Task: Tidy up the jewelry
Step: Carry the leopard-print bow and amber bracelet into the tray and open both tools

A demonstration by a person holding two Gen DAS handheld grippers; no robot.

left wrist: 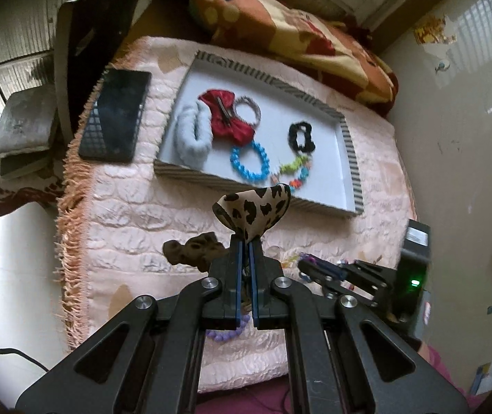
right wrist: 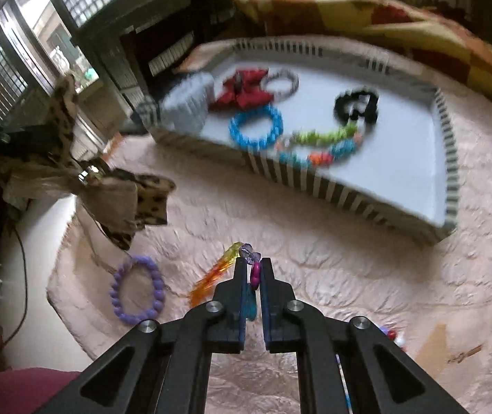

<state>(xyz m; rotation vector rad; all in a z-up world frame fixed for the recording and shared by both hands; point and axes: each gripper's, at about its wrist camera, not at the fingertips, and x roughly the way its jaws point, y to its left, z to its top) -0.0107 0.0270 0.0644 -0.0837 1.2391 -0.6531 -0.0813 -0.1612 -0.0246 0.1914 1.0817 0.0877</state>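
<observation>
Left gripper [left wrist: 246,238] is clamped on a leopard scrunchie [left wrist: 253,208], lifted just short of the tray's [left wrist: 349,148] near rim; right gripper [right wrist: 253,265] pinches a bright bead strand [right wrist: 218,269] low over the quilt [right wrist: 349,276]. Sorting looks well along: fluffy, red, grey, black and blue pieces already lie in the tray. A purple bracelet [right wrist: 135,289] and brown scrunchie [left wrist: 190,250] remain outside. Tray's right half is bare, with room to drop both once the striped wall is cleared.
</observation>
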